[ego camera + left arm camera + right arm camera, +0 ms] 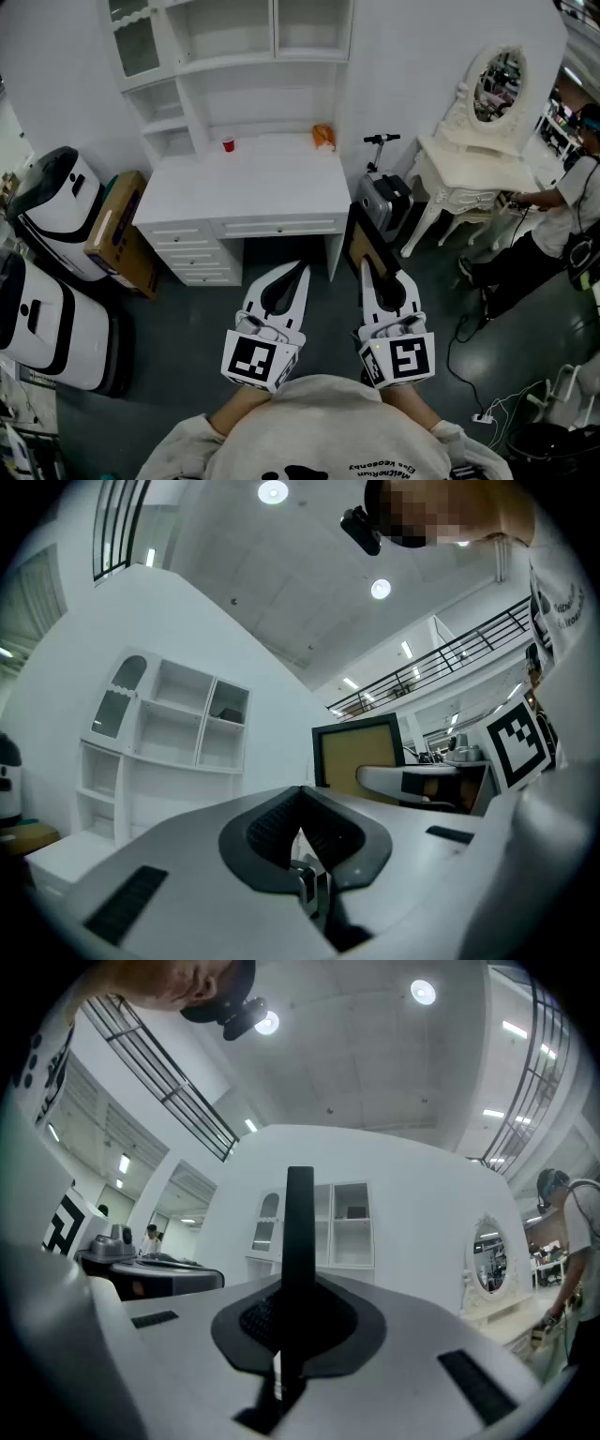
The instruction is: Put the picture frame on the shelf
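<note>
**Frame gripped, placing not yet done**

Shelf (234, 56) stood over the white surface (253, 183), well ahead of the person, with no frame on it. Frame (368, 239) was held upright, short of the surface. Right claw (367, 270) was clamped on the frame's edge. Left claw (303, 268) was closed on nothing. Judged: grasp done; carry and placement remained.
</note>
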Available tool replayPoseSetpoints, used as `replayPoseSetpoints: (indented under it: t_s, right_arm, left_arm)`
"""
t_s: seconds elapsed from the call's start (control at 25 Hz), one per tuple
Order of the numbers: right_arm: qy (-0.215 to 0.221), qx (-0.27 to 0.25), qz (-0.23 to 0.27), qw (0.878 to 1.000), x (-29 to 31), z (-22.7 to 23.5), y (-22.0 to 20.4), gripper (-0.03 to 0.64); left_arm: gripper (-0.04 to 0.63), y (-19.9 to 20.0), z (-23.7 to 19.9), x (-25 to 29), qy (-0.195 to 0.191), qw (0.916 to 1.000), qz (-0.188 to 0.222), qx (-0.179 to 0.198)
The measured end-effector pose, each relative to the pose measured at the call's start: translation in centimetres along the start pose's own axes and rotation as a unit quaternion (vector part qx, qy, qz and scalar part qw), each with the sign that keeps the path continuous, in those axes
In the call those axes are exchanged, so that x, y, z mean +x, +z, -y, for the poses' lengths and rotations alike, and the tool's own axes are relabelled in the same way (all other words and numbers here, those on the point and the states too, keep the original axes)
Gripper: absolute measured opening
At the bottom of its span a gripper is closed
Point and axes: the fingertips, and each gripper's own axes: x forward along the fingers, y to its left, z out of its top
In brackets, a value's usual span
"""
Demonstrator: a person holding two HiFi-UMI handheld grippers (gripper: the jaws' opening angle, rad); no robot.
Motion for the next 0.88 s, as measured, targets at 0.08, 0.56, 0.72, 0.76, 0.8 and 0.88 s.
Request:
replayPoseSetpoints:
  t_s: [0.08, 0.56, 0.72, 0.76, 0.8, 0.88]
  right_arm:
    - [-0.002, 0.002, -0.001, 1.0, 0.3, -0.5, 0.0, 0.04]
    - [-0.01, 0.022, -0.007, 1.0, 1.5, -1.8, -0.7, 0.04]
    - [-0.01, 0.024, -0.002, 1.0, 2.4, -1.5, -1.1, 0.04]
    - [-0.009, 0.024, 0.001, 1.0, 2.7, -1.4, -1.2, 0.04]
    - [-0.008, 0.023, 0.003, 1.0, 3.0, -1.2, -1.3, 0.04]
    - [-0.007, 0.021, 0.007, 1.0, 4.1, -0.6, -1.7, 0.04]
  left_arm:
    - [0.02, 0.0, -0.5, -0.2, -0.003, 1.0, 0.001, -0.001]
    - [0.02, -0.7, -2.3, -0.5, -0.019, 0.9997, -0.001, -0.018]
    - [0.02, -1.0, -3.0, 0.1, -0.018, 0.9997, 0.002, -0.016]
    - [0.02, -1.2, -3.2, 0.4, -0.017, 0.9997, 0.001, -0.015]
    - [0.02, -1.4, -3.4, 0.8, -0.016, 0.9998, 0.0, -0.015]
    - [0.02, -1.8, -4.1, 1.9, -0.014, 0.9998, -0.001, -0.013]
